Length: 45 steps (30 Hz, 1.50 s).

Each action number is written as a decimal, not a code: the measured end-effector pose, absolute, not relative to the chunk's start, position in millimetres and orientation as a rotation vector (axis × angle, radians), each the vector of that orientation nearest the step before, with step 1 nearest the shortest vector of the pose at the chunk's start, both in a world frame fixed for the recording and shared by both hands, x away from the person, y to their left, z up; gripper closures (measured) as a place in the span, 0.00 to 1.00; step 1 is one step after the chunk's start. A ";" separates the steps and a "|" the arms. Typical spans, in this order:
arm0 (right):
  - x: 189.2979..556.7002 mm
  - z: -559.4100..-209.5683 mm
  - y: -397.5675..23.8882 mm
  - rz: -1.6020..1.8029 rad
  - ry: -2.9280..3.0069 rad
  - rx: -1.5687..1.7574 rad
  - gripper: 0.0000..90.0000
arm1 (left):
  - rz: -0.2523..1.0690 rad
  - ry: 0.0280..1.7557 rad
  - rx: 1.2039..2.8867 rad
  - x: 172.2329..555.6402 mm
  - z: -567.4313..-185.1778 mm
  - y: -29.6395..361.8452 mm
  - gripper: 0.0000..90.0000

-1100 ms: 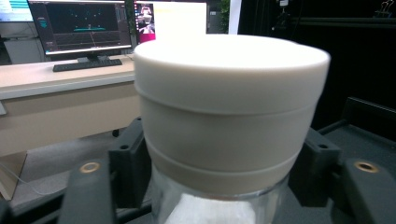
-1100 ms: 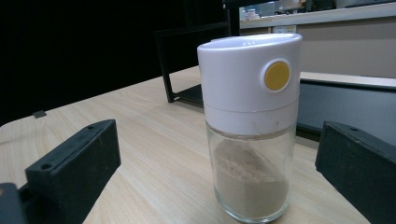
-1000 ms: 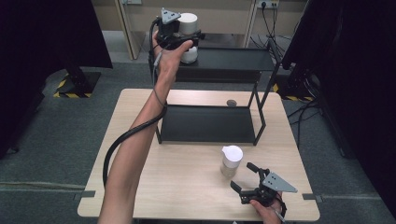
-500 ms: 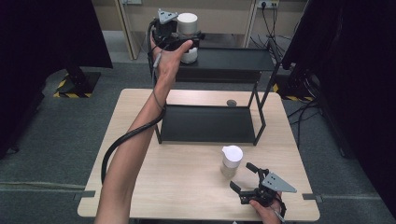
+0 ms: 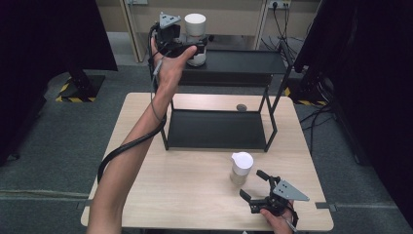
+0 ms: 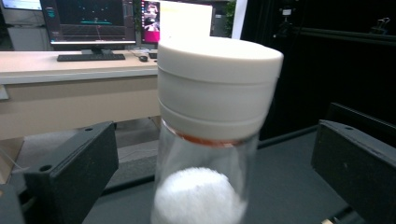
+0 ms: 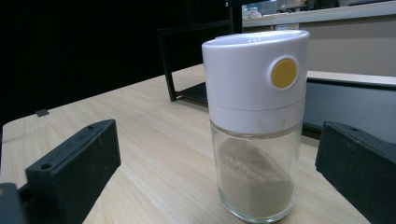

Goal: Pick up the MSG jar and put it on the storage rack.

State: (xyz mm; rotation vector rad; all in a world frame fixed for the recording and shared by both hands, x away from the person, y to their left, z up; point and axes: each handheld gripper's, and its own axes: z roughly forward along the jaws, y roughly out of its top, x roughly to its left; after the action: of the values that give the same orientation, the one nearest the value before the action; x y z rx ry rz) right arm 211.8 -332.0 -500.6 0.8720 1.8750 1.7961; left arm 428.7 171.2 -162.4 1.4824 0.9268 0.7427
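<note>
In the high view, a pale wooden table (image 5: 195, 195) is seen on a grey carpeted floor, with dark curtains at both sides and a wall with sockets at the far end. A black 2-level metal rack (image 5: 219, 97) stands on the far half of the table. On its top shelf, at the far left, a white-lidded jar (image 5: 196, 39) stands upright, and the left gripper (image 5: 192, 48) is held around it; the jar's lower part is hidden by the gripper and hand. The jaws have just been opening and are now spread wide, with the jar between them. A small dark round object (image 5: 241, 107), too small to identify, lies on the table behind the lower shelf. Near the table's near right edge, a shaker (image 5: 241, 167) stands upright, and the right gripper (image 5: 257, 186) is held just near of it, jaws apart.

In the left gripper view, the white-lidded jar (image 6: 215, 126) is seen between the 2 spread jaws, neither pad touching it; its base is cut off at the bottom. White contents are seen through the glass. A desk with monitors (image 6: 88, 23) lies beyond.

In the right gripper view, the shaker (image 7: 256, 121), with a white cap and 1 yellow button, stands on the wood between the 2 open jaws, untouched. Brownish powder is seen inside. The rack's leg (image 7: 168, 70) is seen behind.
</note>
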 end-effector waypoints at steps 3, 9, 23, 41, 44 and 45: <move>211.7 -500.7 -332.3 1.794 1.873 0.872 0.00 | 0.730 0.903 1.482 419.4 -164.8 174.9 0.00; 211.6 -500.7 -331.8 1.793 1.875 0.873 0.00 | 0.703 0.863 1.479 407.7 -173.1 180.4 0.00; 211.5 -500.6 -331.8 1.791 1.874 0.875 0.00 | 0.622 0.714 1.491 370.6 -202.5 190.0 0.00; 211.2 -500.4 -331.2 1.787 1.873 0.870 0.00 | 0.500 0.550 1.498 329.4 -255.1 196.2 0.01; 210.9 -500.3 -331.3 1.787 1.872 0.869 0.00 | 0.466 0.522 1.497 322.3 -268.8 198.7 0.01; 210.8 -500.3 -331.4 1.787 1.871 0.871 0.00 | 0.457 0.515 1.494 320.6 -272.8 199.8 0.01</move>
State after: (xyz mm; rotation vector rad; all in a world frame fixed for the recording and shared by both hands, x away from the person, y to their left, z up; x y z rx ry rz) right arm 210.8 -331.4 -500.3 0.8709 1.8711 1.7870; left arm 320.6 199.8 -272.8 1.4937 0.5145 0.4574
